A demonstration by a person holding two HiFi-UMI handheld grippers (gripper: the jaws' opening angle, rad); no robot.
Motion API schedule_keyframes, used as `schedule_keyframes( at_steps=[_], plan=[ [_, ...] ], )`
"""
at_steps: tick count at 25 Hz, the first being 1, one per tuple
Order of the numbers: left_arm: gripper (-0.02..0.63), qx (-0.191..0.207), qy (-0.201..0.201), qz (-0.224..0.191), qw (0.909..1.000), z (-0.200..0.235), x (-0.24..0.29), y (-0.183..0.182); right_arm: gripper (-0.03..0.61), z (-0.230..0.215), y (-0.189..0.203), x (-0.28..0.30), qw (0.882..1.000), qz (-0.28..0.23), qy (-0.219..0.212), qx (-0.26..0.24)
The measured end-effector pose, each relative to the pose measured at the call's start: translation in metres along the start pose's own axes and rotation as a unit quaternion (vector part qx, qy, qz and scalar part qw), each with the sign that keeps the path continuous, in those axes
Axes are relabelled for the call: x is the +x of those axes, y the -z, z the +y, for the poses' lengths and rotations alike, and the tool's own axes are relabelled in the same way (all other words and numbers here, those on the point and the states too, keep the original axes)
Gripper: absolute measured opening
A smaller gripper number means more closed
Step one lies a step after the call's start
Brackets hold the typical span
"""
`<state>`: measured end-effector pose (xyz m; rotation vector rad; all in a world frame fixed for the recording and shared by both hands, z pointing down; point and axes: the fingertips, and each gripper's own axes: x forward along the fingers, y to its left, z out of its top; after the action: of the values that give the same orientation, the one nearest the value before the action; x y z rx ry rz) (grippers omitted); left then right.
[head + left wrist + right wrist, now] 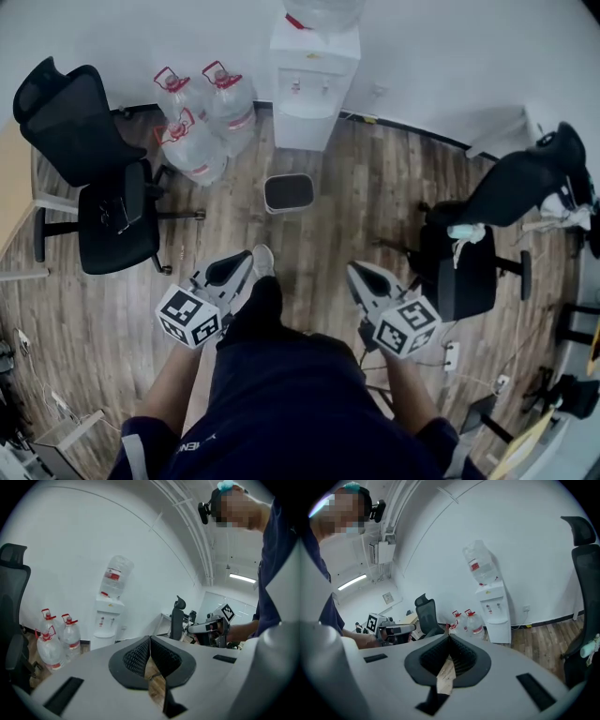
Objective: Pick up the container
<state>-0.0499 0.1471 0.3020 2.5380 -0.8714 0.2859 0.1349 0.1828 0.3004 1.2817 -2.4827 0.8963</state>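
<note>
A small dark bin with a pale rim stands on the wooden floor in front of a white water dispenser. Left of it sit three clear water bottles with red caps, also in the left gripper view. My left gripper and right gripper are held at waist height above the floor, well short of the bin, both pointing toward it. In each gripper view the black pads meet, left and right, with nothing between them.
A black office chair stands at the left and another at the right with a cloth on it. Cables and a power strip lie on the floor at the right. A desk edge shows far left.
</note>
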Motion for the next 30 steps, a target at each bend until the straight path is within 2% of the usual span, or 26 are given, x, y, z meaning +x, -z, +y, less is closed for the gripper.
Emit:
schedule_keyframes(
  at_steps=[6,10,16,23,30],
  plan=[
    [0.026,0.002,0.001,0.031,0.9995,0.103,0.025,-0.022,0.017,-0.022,-0.048,0.087,0.999,0.022,0.027,0.012],
    [0.026,-0.006,-0.007,0.042,0.9991,0.156,0.04,-0.028,0.017,-0.037,-0.06,0.13,0.998,0.045,0.042,0.017],
    [0.026,-0.026,-0.008,0.066,0.9975,0.211,0.062,-0.019,0.017,-0.058,-0.06,0.182,0.995,0.081,0.053,0.035],
    [0.026,-0.044,-0.013,0.093,0.9946,0.252,0.1,-0.001,0.017,-0.1,-0.049,0.236,0.99,0.119,0.065,0.043],
    [0.026,-0.049,-0.029,0.142,0.9883,0.296,0.162,0.049,0.017,-0.175,-0.013,0.288,0.981,0.164,0.084,0.053]
  ],
)
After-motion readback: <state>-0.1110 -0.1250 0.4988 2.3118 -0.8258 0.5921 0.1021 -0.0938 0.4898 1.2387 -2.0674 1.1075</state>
